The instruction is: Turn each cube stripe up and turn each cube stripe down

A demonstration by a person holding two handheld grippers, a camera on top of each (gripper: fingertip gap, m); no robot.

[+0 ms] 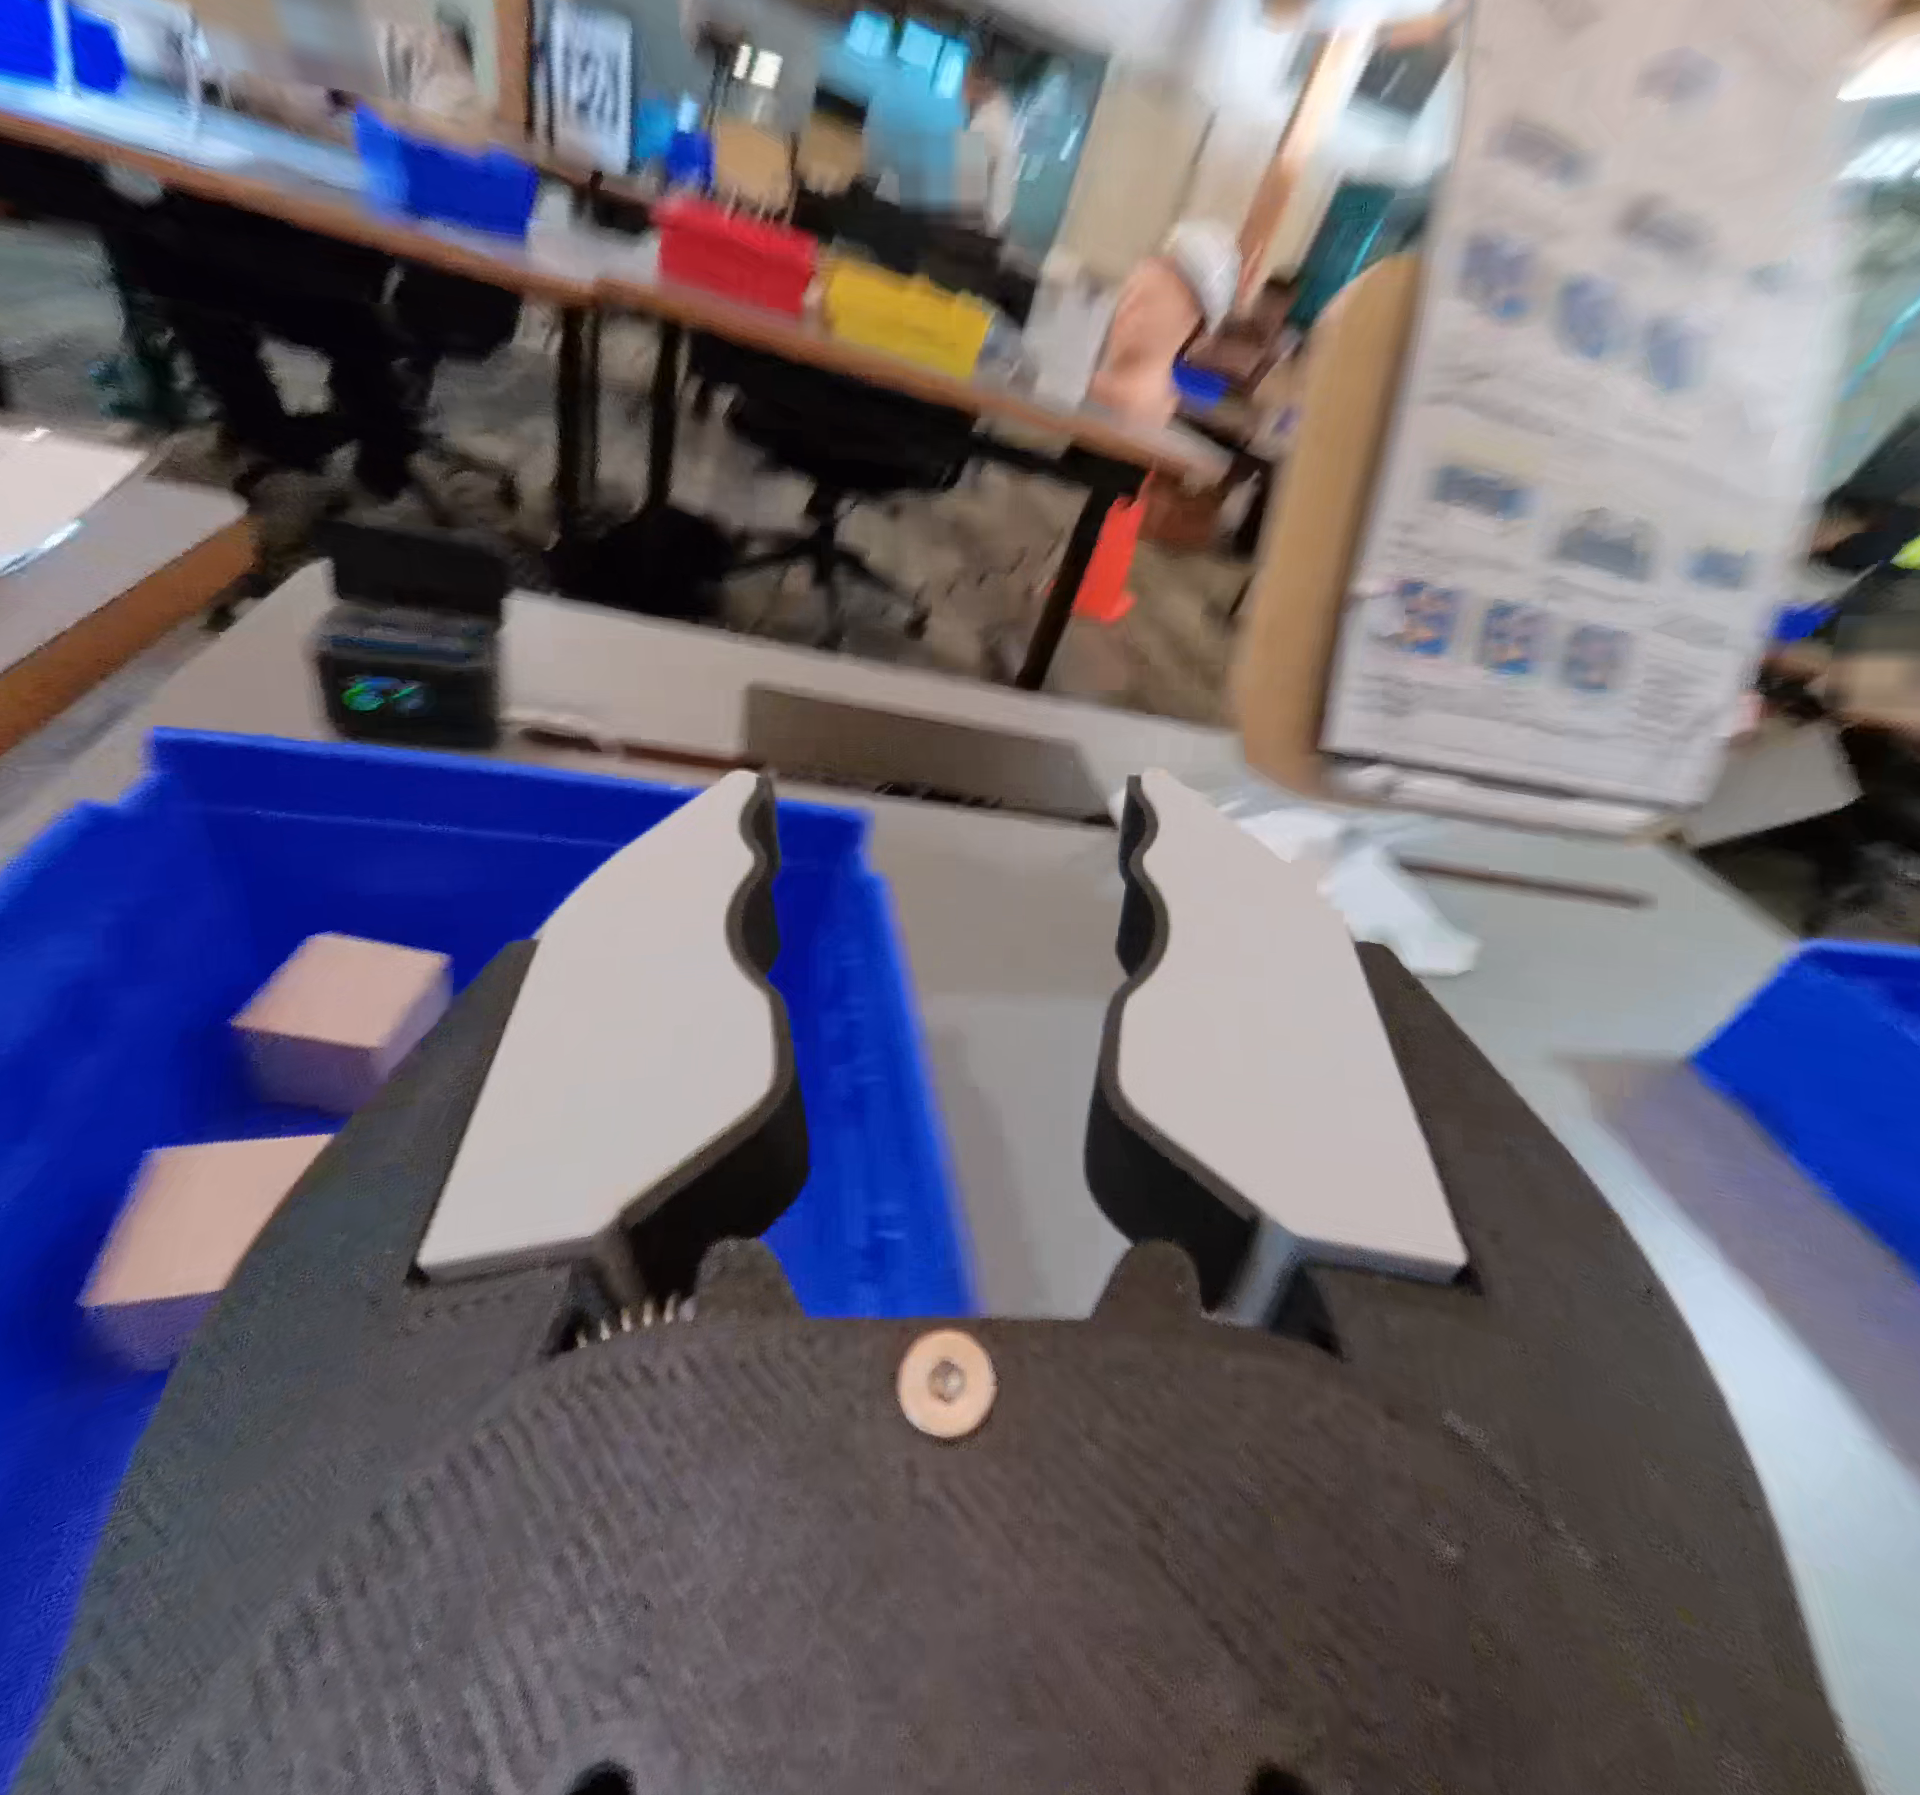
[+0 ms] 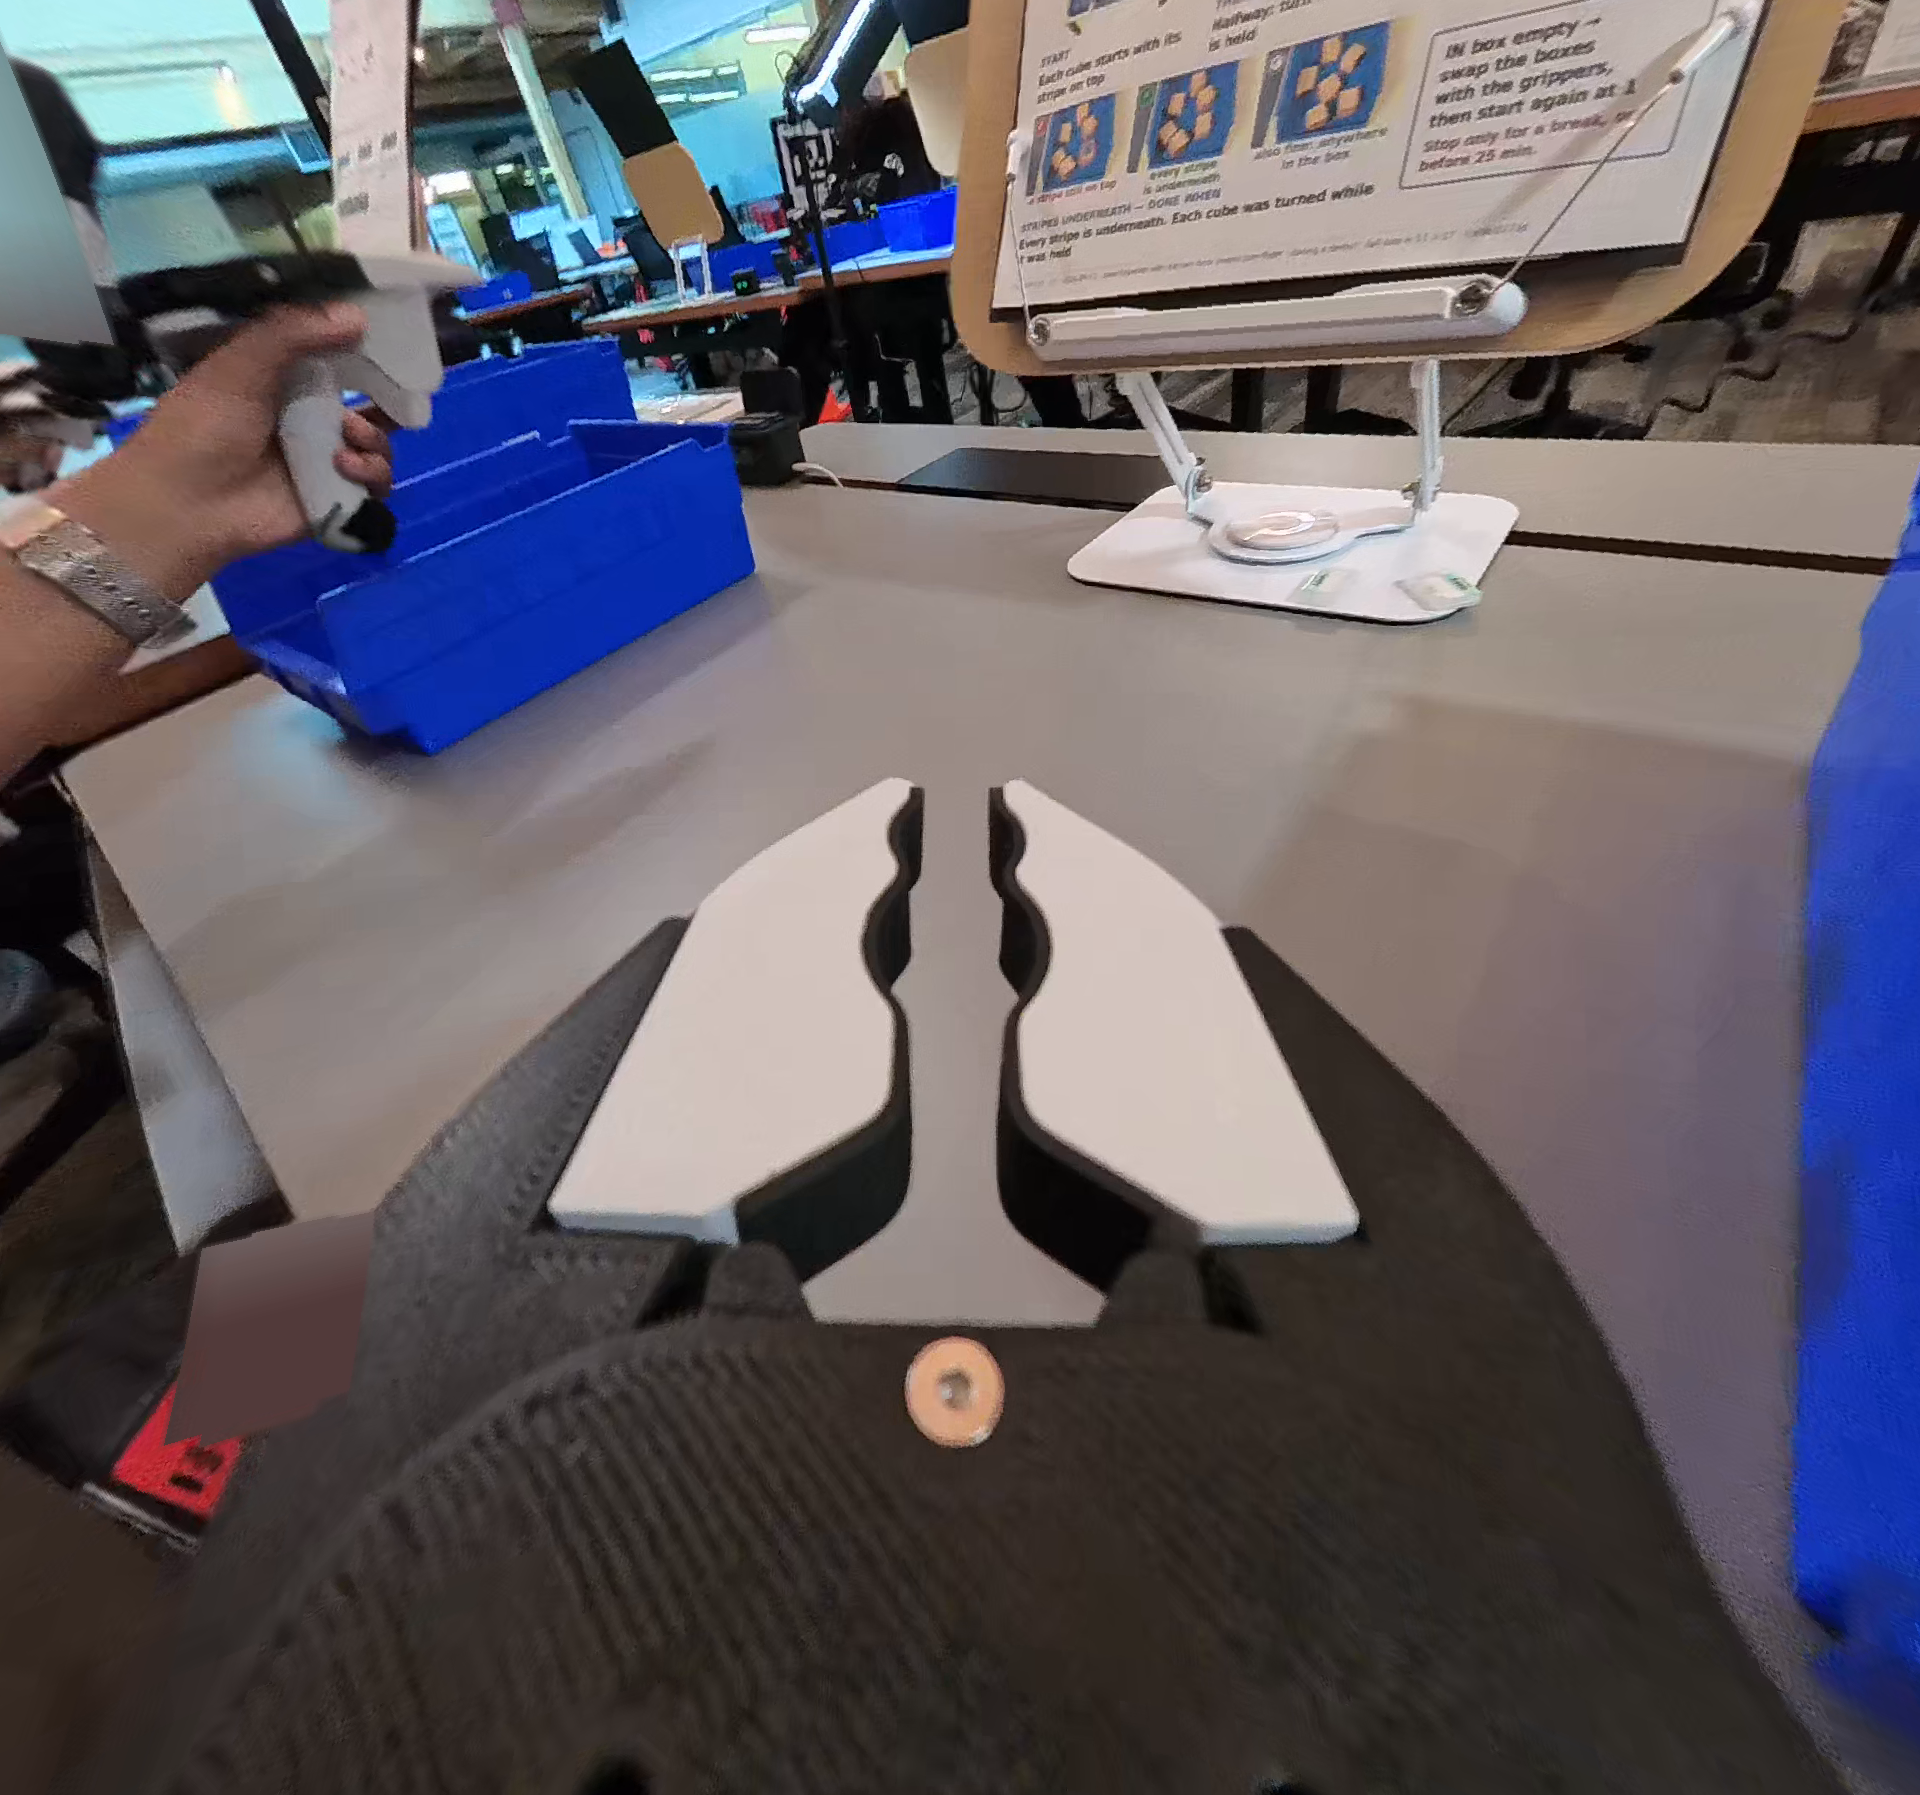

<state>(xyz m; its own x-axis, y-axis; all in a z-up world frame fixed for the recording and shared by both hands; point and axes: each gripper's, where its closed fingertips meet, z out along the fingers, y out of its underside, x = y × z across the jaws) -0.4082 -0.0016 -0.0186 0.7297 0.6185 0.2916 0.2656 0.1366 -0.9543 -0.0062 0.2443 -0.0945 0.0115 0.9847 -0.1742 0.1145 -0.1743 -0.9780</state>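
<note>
We are working over the grey surface (image 2: 1039, 665), where the blue bin (image 1: 260, 841) at the left is holding two wooden cubes (image 1: 338, 1013), no stripe showing on their upper faces, so probably already stripe down. We are hovering the left hand-held gripper (image 1: 948, 810) wide and empty over the bin's right wall, likely lining up for a cube. The right hand-held gripper (image 2: 954, 795) is waiting narrow and empty above bare surface, near a second blue bin (image 2: 1860, 1122).

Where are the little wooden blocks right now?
Two blocks show in the left wrist view, lying inside the blue bin on the left, one behind the other, just left of the left gripper.
</note>
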